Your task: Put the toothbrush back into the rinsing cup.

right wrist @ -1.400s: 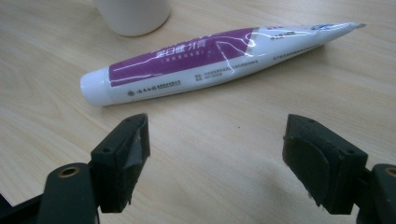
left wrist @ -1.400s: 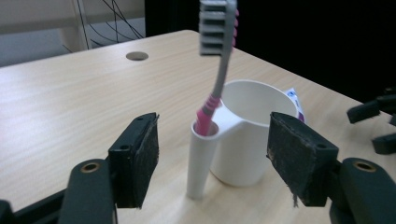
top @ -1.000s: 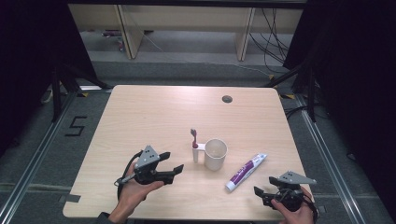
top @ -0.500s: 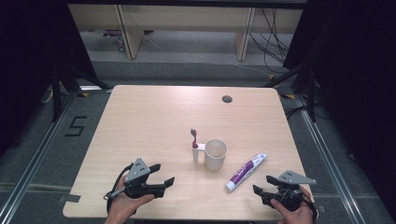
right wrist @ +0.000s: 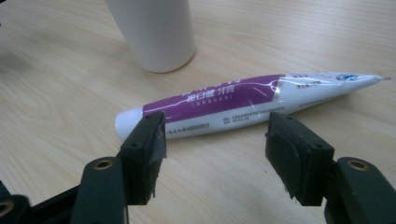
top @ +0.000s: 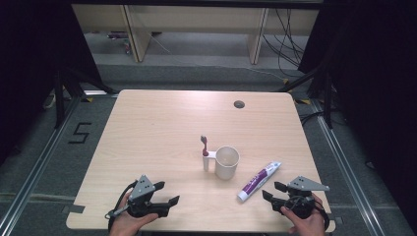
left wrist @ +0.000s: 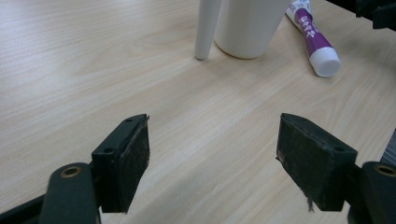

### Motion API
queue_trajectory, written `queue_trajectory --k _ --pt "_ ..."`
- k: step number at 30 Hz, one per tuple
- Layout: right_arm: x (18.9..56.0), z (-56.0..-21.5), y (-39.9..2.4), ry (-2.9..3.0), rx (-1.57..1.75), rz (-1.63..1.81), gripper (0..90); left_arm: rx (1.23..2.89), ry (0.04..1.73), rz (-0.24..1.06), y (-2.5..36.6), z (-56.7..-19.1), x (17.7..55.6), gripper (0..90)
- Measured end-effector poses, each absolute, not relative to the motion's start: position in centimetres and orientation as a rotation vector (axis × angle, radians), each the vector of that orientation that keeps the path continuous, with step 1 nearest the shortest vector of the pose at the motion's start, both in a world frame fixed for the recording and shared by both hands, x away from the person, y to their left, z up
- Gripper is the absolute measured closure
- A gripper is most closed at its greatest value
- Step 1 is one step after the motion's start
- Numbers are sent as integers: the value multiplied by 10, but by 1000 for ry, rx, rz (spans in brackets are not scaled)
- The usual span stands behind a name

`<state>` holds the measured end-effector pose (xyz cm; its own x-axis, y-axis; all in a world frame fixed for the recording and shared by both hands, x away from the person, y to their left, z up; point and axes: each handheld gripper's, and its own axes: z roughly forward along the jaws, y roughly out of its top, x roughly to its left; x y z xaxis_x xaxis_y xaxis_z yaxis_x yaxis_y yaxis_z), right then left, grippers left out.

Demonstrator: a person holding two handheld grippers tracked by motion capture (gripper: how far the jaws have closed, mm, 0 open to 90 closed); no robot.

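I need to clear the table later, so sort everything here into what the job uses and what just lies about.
In the job:
- toothpaste tube, lying ahead of the open right gripper
- white cup
- toothbrush, upright beside the cup
- left gripper, open and empty

Lying about:
- grommet hole in the table

In my left gripper view the top edge cut off the cup [left wrist: 245, 25] above its lower wall, so its rim was out of sight, and the white stem [left wrist: 205, 28] beside it lost its upper end there too. The toothpaste tube [left wrist: 312, 39] ran out past the same edge. In my right gripper view the cup [right wrist: 156, 32] was again cropped at the top. The print on the tube [right wrist: 233, 105] was too small to read.
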<state>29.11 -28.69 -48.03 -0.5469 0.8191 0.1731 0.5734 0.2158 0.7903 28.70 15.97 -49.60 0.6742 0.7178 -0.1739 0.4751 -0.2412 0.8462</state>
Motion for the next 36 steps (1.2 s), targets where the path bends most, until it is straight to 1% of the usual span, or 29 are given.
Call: queue_trajectory --k 2,5,7,8,10,12,13,16,20,22,26,27,33,36 --pt "295 -481 -287 2228 1255 1241 417 1911 942 312 160 -498 285 251" --pt "293 -479 -283 2224 1288 1231 434 1923 932 314 161 -499 283 251" --pt "295 -478 -284 2228 1242 1207 445 1914 938 302 161 -499 282 250" --pt "294 -477 -282 2233 1284 1220 454 1913 938 308 162 -499 281 250" --pt "297 -477 -284 2224 1229 1218 463 1922 932 304 164 -498 280 250" --pt "296 -476 -282 2223 1281 1234 471 1914 941 304 166 -500 280 250" --pt "298 -476 -284 2231 1228 1217 476 1916 948 308 167 -501 280 250" --pt "299 -475 -280 2228 1280 1238 491 1911 963 308 171 -502 278 251" --pt "304 -474 -279 2248 1208 1214 518 1926 963 305 175 -501 274 249" --pt "306 -474 -277 2255 1226 1225 532 1936 960 308 175 -502 273 249" --pt "308 -473 -274 2262 1235 1215 578 1950 955 318 172 -504 272 248" --pt "310 -472 -274 2264 1197 1213 601 1976 942 328 173 -504 272 249" --pt "312 -470 -263 2283 1144 1198 699 1989 947 341 174 -507 271 249" --pt "314 -471 -256 2317 1127 1198 745 1996 934 326 172 -509 271 249"
